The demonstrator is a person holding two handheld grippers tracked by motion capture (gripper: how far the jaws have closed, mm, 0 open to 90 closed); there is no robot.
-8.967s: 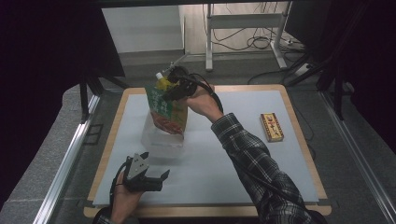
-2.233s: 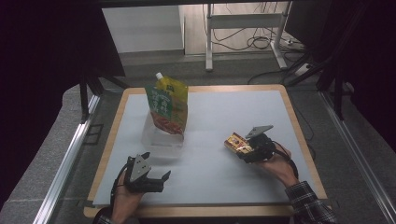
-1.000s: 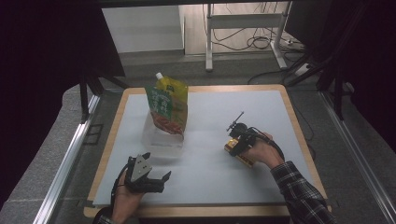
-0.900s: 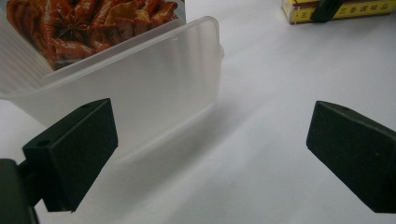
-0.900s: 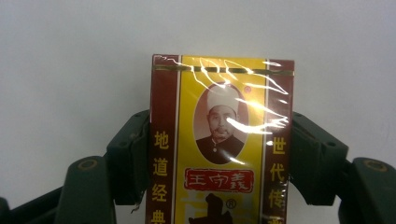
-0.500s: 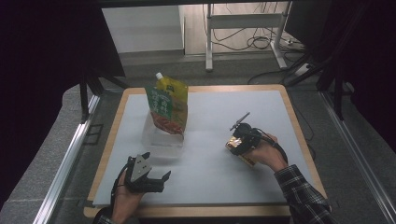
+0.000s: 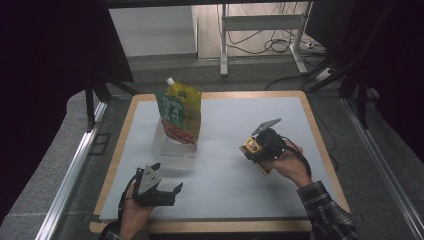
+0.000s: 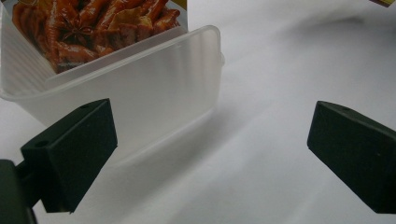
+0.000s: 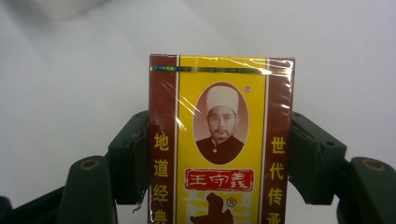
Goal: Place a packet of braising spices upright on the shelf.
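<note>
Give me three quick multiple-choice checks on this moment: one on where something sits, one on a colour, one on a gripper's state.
1. Where does the pouch stand?
A. in the clear tub
B. flat on the white mat
C. in the left gripper

2. What colours is the small box mainly?
A. blue and white
B. yellow and dark red
C. plain black

3. How is the right gripper?
A. open over the tub
B. shut on nothing
C. shut on the small box

Answers: 1 A, the pouch's base sits inside the tub's walls in the left gripper view; 2 B, the right gripper view shows a yellow panel with dark red side bands; 3 C, both jaws press the box's sides.
</note>
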